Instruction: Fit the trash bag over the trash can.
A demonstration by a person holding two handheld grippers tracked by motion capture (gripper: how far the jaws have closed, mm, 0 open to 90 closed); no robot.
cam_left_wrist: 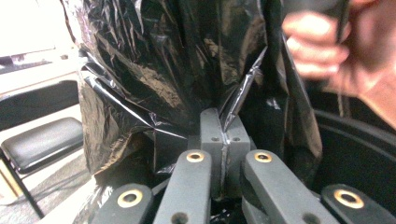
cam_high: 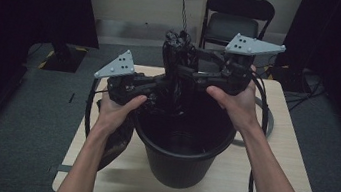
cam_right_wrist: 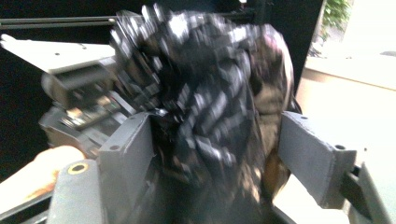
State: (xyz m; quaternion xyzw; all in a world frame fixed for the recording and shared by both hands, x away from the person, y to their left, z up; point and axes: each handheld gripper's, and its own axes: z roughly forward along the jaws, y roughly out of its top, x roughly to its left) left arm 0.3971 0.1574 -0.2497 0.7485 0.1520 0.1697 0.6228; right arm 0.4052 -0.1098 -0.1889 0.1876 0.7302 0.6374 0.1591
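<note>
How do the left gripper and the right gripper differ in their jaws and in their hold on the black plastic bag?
The left gripper has its jaws shut flat together, pinching a fold of the crinkled black plastic bag; the right gripper has its jaws standing wide apart, with the bunched bag between them but not pressed. In the high view the left gripper sits lower than the right. Both are above the round black plastic bucket.

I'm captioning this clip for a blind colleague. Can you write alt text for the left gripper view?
The left gripper has its two grey pads pressed together on a fold of crinkled black plastic bag, which hangs in front of the camera. The person's other hand shows blurred at the upper right, above the dark bucket rim, and a black chair seat lies at the left.
</note>
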